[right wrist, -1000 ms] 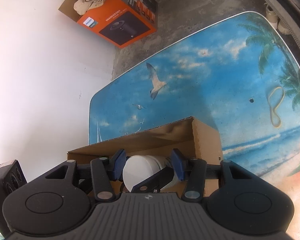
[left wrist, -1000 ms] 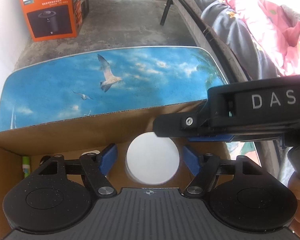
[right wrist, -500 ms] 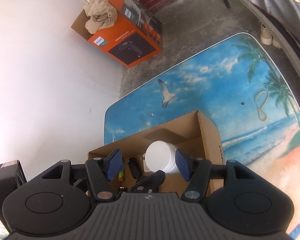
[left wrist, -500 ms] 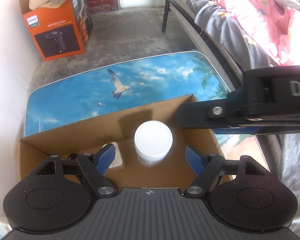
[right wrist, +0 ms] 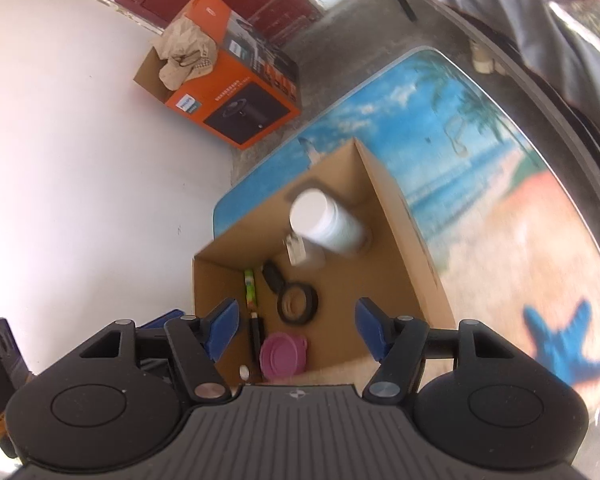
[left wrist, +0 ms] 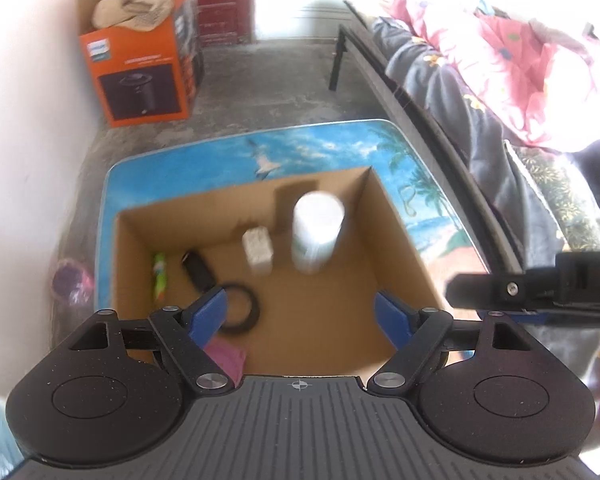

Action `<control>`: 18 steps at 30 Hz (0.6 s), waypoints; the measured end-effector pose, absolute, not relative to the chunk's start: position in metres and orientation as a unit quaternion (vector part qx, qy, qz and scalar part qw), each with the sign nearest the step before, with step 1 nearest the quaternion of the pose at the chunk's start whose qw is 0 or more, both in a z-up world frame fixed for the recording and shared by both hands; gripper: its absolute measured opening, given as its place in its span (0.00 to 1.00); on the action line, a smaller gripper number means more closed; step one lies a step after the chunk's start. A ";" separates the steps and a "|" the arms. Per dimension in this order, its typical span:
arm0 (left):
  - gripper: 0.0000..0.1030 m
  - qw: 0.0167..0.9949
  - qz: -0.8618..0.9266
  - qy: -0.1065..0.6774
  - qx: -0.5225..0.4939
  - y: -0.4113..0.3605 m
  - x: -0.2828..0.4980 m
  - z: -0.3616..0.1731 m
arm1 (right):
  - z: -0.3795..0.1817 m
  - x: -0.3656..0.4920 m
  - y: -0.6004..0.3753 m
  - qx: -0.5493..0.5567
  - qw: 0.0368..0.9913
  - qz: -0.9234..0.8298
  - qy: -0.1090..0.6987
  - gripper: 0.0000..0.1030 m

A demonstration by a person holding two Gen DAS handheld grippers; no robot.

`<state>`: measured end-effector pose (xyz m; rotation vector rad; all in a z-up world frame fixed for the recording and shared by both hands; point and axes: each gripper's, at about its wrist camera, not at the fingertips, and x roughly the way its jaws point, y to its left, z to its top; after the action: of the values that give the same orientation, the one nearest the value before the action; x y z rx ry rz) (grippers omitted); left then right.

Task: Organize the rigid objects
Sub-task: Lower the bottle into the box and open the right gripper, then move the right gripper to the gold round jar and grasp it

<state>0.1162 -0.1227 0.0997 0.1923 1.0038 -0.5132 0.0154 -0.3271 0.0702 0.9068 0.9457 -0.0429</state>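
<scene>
An open cardboard box [left wrist: 396, 240] [right wrist: 404, 232] stands on the beach-print table [left wrist: 204, 164] [right wrist: 500, 184]. Inside it a white jar [left wrist: 316, 228] [right wrist: 326, 220] stands at the far right, beside a small white block [left wrist: 258, 250]. A black tape ring [left wrist: 240, 308] [right wrist: 298, 304], a green marker [left wrist: 159, 276] [right wrist: 250, 286], a black fob [left wrist: 198, 270] and a pink lid [right wrist: 284, 354] also lie in there. My left gripper [left wrist: 302, 316] hangs above the box with its jaws opening and nothing between them. My right gripper [right wrist: 296, 330] is likewise above the box, its jaws opening and empty.
An orange appliance carton [left wrist: 140, 68] [right wrist: 228, 92] with cloth on top stands on the concrete floor by the white wall. A bed with flowered bedding [left wrist: 500, 60] runs along the table's right side. A rubber band [right wrist: 456, 136] lies on the table right of the box.
Both grippers have let go of the white jar, spread their jaws and pulled up and back from the box. The jar now stands in the box; more of the contents show.
</scene>
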 end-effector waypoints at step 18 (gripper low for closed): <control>0.79 0.812 -0.147 0.554 0.111 -0.025 0.045 -0.011 | -0.038 0.003 -0.209 0.397 0.743 0.013 0.538 0.66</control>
<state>0.0451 -0.0253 -0.0108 0.2367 1.1824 -0.3137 0.0033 -0.2089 -0.0384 0.8701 1.1795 0.0274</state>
